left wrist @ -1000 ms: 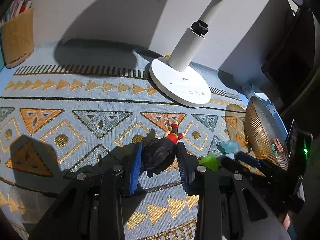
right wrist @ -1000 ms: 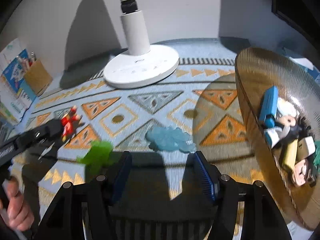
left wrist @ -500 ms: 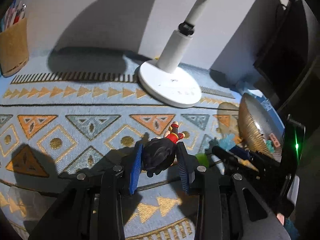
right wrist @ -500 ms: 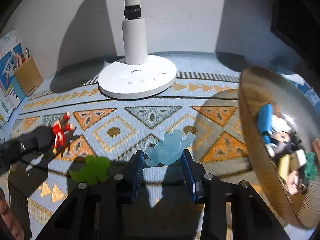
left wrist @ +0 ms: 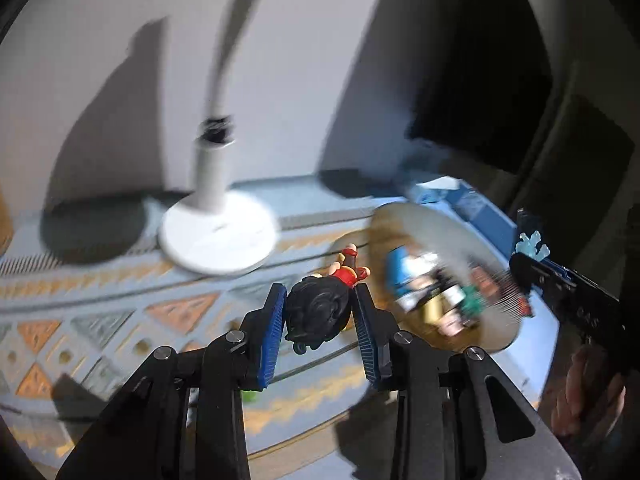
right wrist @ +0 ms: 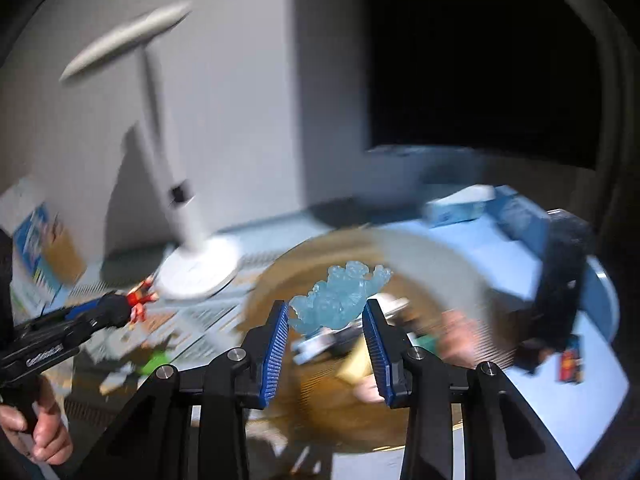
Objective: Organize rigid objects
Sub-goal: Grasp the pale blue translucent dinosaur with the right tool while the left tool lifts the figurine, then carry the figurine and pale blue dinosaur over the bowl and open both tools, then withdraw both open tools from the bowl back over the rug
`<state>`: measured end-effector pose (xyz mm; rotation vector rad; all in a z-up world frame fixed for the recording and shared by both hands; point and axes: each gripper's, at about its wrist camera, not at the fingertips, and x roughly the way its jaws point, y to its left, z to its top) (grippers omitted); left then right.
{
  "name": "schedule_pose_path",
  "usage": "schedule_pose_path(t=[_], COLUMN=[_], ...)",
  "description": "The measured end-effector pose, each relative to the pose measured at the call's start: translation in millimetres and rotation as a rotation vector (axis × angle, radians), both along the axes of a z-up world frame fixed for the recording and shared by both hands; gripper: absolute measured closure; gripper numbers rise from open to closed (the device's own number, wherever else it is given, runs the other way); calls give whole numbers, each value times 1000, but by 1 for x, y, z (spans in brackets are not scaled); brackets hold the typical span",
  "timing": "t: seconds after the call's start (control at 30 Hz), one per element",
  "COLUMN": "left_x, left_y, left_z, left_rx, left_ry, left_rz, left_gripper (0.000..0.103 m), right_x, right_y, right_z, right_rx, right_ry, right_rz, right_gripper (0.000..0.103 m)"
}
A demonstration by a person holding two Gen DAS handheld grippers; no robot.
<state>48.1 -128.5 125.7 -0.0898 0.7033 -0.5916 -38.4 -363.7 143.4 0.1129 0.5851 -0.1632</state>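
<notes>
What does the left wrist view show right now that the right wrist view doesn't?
Only the left wrist view: the left gripper head-on, clamped on the black-haired figure, and sharper toys in the gold dish.

Only the right wrist view: the right gripper head-on, closed on the pale blue figure, plus the lamp's head, the green toy on the mat, and a hand on the left handle.

Both: the white lamp base, patterned mat, dish, both held figures.
</notes>
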Motion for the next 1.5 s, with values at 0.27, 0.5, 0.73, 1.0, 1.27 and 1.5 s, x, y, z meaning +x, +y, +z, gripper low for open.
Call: schedule_pose_path(t=[0.27, 0.5, 0.73, 1.0, 1.27, 1.5], left_x=[21, 35, 34, 23, 5, -17], left_y=[-111, -181, -210, -206, -126, -63], left_z=[-3, -50, -64, -48, 16, 45], left_rx=[56, 157, 211, 240, 111, 56], left_ry=[55, 121, 110, 32, -81, -127], left_rz=[-100, -136, -168, -178, -74, 8], left_gripper=[72, 72, 72, 42, 34, 34], right_x=[6, 46, 65, 57, 0, -21], right_y=[-100, -143, -158, -165, -166, -122], right_z=[6, -45, -68, -57, 4, 30], right_rx=[63, 61, 46, 75, 87, 101], right_ry=[40, 177, 225, 170, -19, -56], right_rz=[-145, -198, -173, -159, -174, -96], right_gripper=[66, 66, 66, 40, 40, 38])
